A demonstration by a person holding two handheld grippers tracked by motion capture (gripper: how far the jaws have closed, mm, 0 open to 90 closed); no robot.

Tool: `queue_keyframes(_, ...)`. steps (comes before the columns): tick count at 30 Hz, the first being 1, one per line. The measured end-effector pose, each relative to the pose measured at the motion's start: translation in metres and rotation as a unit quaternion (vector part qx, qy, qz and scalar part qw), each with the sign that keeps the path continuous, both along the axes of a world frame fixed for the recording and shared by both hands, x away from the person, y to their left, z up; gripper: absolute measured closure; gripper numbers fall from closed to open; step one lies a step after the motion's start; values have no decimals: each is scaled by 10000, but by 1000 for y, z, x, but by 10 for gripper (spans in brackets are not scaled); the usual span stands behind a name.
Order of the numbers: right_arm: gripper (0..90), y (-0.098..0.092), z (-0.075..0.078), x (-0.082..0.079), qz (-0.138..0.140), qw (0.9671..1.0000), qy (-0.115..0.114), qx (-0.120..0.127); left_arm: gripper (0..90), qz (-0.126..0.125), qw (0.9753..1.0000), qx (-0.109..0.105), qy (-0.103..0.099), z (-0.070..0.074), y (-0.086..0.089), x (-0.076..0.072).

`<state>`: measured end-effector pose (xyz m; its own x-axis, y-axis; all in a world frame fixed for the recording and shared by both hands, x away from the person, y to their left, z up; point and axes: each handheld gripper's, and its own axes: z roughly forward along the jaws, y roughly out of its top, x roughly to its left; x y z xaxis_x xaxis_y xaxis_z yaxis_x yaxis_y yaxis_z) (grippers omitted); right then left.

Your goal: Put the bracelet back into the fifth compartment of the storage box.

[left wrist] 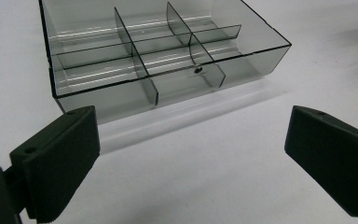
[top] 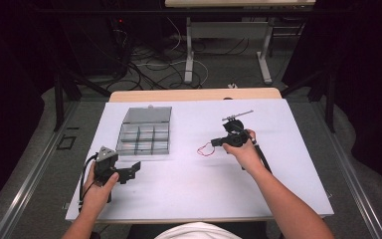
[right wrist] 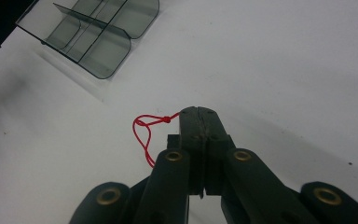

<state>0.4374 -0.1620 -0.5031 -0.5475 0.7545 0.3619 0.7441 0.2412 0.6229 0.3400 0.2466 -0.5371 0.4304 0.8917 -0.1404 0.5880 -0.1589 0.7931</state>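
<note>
Bench (top: 189, 194): white top, one person seated at the near edge, two forearms coming in, one claw in each hand.

Left hand (top: 98, 186), near left: holds the left claw (top: 129, 172) low over the bench, a grey three-cornered plate on top. Jaws spread wide in the left gripper view, nothing between them (left wrist: 191, 154), bare bench under the gap. It aims at the box just beyond.

One box (top: 145, 138), left of centre: clear smoky plastic, lid (top: 148, 115) laid open flat on the far side. Dividers make nine compartments, three by three, as counted from the high view; no contents can be made out. In the left gripper view its near wall (left wrist: 168, 88) stands just past the jaws, apart from them.

One red cord (top: 205, 149), centre: a thin loop lying on the bench between box and right claw, well apart from the box. In the right gripper view the cord (right wrist: 144, 135) has a small knot at the jaw tips.

Right hand (top: 246, 152), right of centre: holds the right claw (right wrist: 198, 112), jaws pressed together on the knotted end of the cord, tips down at the bench.

Beyond the bench: floor cables and another table's legs.
</note>
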Motion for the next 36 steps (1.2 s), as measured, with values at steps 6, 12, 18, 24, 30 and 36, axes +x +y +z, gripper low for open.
queue_keyframes(6, 900, 11, -1, 2, 66, 10000, 13, 72, 33, 5, 10000, -3, 2, 0, 0, 0)
queue_keyframes(12, 900, 23, 1, 4, 144, 9999, -5, 39, 33, 0, 10000, -3, -8, 0, 0, 0)
queue_keyframes(18, 900, 38, 2, 6, 263, 9996, -23, 47, 33, -7, 10000, 3, 4, 0, 0, 0)
queue_keyframes(24, 900, 51, 2, 8, 370, 9993, -34, 77, 33, -11, 10000, -9, -8, 0, 1, 0)
queue_keyframes(30, 900, 61, 4, 10, 415, 9991, -56, 111, 33, 9, 10000, -14, -28, -1, 1, 0)
queue_keyframes(36, 900, 69, 4, 14, 474, 9986, -155, 170, 33, 3, 10000, -9, -25, 0, 1, 0)
